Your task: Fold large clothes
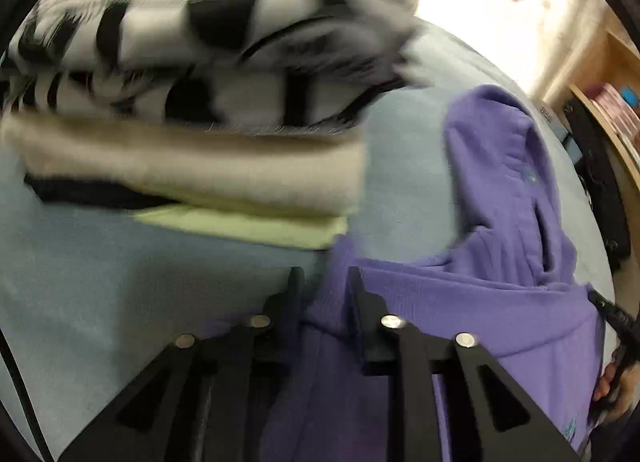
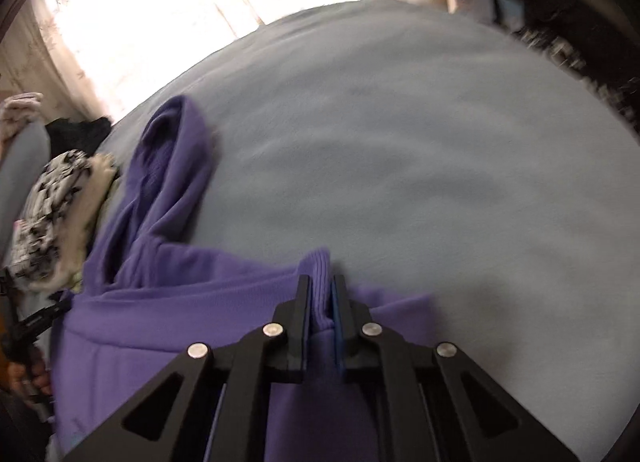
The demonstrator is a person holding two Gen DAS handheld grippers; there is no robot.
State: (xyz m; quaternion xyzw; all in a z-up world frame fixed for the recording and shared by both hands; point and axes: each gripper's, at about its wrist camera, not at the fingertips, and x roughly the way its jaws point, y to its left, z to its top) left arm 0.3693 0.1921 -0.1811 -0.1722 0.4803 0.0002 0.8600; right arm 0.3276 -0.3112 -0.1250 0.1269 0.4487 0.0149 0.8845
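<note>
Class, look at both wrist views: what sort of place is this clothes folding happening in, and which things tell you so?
Probably a bedroom at home: a broad grey-blue bed cover serves as the work surface, a stack of folded clothes sits beside the purple hoodie, and a bright curtained window stands behind.

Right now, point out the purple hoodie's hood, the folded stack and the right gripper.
purple hoodie [image 2: 168, 165], right wrist view, on the hood's side.
folded stack [image 1: 192, 165], left wrist view, on the cream layer.
right gripper [image 2: 321, 294], right wrist view, between the fingertips, shut on the hoodie's ribbed edge.
</note>
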